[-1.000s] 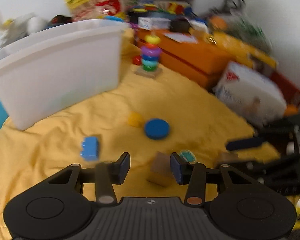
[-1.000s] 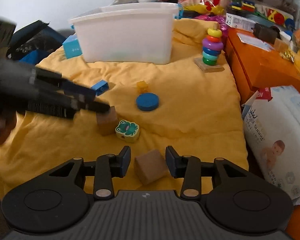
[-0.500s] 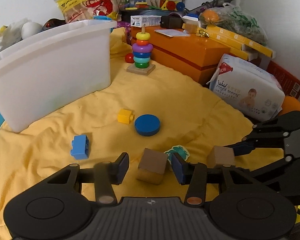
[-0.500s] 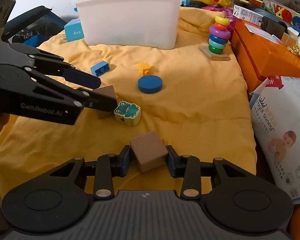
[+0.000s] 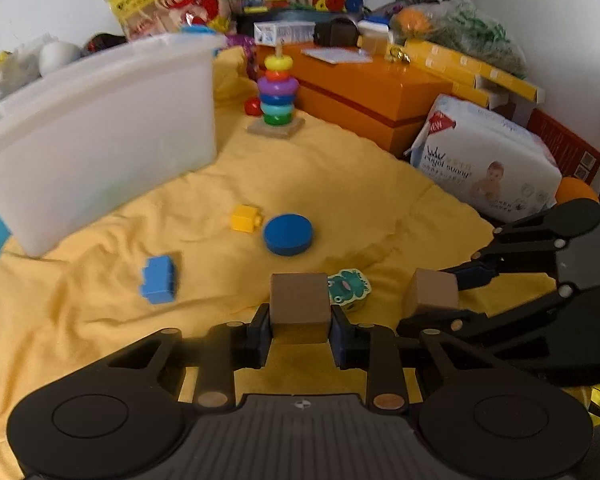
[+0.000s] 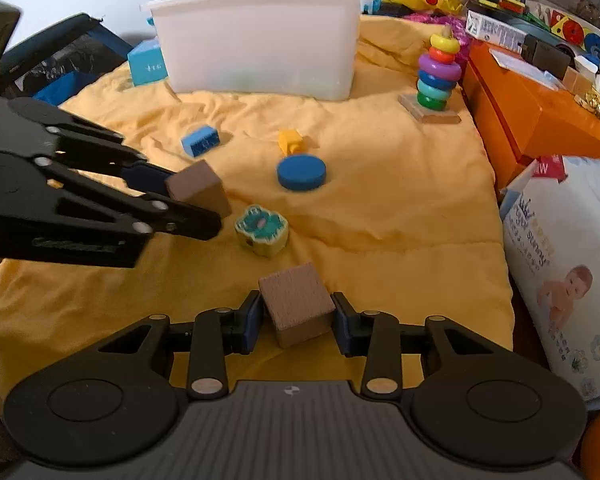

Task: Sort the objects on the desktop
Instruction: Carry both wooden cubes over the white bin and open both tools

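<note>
Left wrist view: left gripper angled down over the yellow cloth, jaws just closed onto a wooden cube.

Right wrist view: right gripper angled down likewise, jaws clamping, apparently, a tilted second cube; frog block between both.

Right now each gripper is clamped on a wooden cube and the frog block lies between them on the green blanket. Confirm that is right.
One thing is wrong: the blanket is yellow, not green, as the right wrist view shows. The rest holds: the left gripper and the right gripper are each clamped on a wooden cube, with the frog block lying between them.
</note>
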